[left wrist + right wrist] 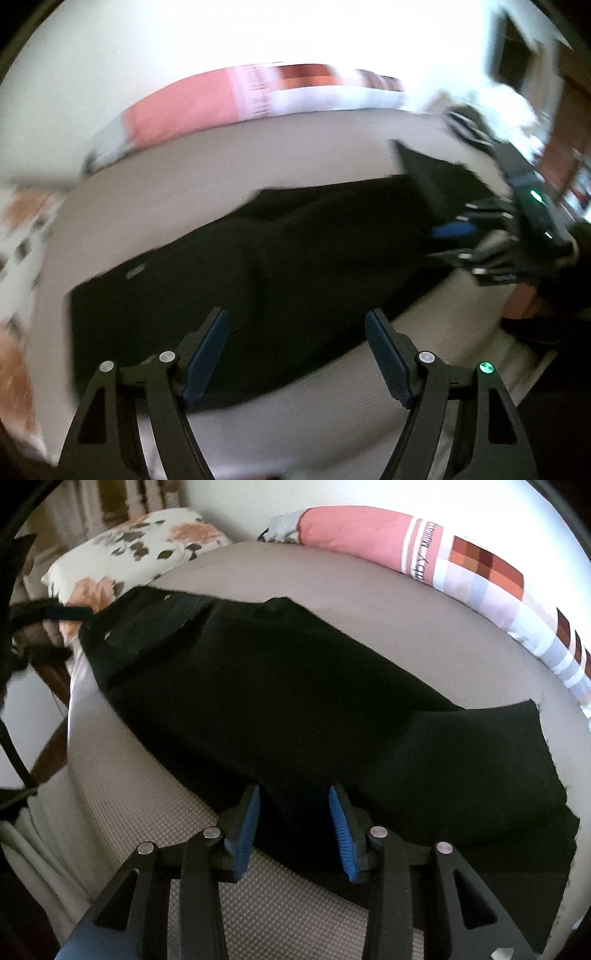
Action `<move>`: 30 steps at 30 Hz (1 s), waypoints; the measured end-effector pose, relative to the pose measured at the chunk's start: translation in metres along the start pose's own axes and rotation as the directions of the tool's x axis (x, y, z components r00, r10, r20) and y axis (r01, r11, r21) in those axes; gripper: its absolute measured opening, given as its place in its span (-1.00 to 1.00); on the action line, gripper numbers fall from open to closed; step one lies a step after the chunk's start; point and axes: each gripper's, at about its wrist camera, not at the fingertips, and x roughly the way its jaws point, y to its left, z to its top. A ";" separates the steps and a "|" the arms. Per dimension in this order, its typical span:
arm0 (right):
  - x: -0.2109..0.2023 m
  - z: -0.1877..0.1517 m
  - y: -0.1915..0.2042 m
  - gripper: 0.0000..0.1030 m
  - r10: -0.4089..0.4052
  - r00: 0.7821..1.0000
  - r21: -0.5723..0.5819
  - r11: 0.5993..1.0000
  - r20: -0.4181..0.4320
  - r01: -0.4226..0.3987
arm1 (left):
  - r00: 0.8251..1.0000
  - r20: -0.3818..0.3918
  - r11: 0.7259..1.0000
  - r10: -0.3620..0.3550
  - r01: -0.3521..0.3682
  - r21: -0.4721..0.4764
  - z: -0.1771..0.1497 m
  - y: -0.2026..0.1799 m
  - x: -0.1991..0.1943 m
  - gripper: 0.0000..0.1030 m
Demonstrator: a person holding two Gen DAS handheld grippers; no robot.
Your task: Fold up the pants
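Blue-padded fingers of the right gripper [293, 825] stand parted over the near edge of the black pants [280, 701], holding nothing, though one cannot tell whether the tips touch the cloth. These pants lie lengthwise on the grey mattress [155, 834], waistband toward a floral pillow [136, 550], legs folded one over the other. Along the far side runs a pink patchwork blanket [369, 531]. From the left wrist view, the left gripper [297, 350] hovers released over the pants [258, 280], jaws wide apart. Beyond, blurred, the right gripper [454, 240] sits at the pants' far end, beside the mattress [314, 147] edge
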 end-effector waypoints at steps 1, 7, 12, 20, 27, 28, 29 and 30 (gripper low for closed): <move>0.000 0.001 -0.003 -0.25 0.007 1.000 0.016 1.000 -0.003 -0.007 | 1.000 0.000 0.999 -0.023 0.023 0.038 0.005 -0.012 0.012 0.47; -0.007 0.004 -0.015 -0.25 0.001 1.000 0.060 0.998 0.029 -0.002 | 0.997 -0.044 0.989 -0.068 0.073 0.131 0.021 -0.056 0.074 0.28; -0.023 -0.002 -0.041 -0.25 -0.006 0.998 0.151 0.989 0.058 -0.002 | 0.991 -0.090 0.980 -0.097 0.110 0.163 0.014 -0.073 0.097 0.16; -0.031 -0.031 -0.082 -0.24 -0.039 0.999 0.290 0.956 0.010 0.035 | 0.988 -0.101 0.968 -0.115 0.135 0.212 0.005 -0.097 0.099 0.16; -0.015 -0.040 -0.053 -0.24 -0.103 0.992 0.108 0.988 -0.066 0.110 | 0.990 -0.096 0.971 -0.098 0.117 0.211 0.007 -0.107 0.109 0.16; -0.013 -0.041 -0.051 -0.24 -0.101 0.992 0.097 0.989 -0.069 0.108 | 0.990 -0.098 0.971 -0.099 0.117 0.207 0.008 -0.108 0.110 0.16; -0.010 -0.041 -0.049 -0.24 -0.097 0.993 0.096 0.990 -0.069 0.104 | 0.990 -0.100 0.972 -0.102 0.121 0.203 0.008 -0.108 0.111 0.16; -0.007 -0.040 -0.050 -0.24 -0.092 0.993 0.102 0.990 -0.068 0.099 | 0.989 -0.101 0.971 -0.107 0.125 0.202 0.009 -0.109 0.112 0.16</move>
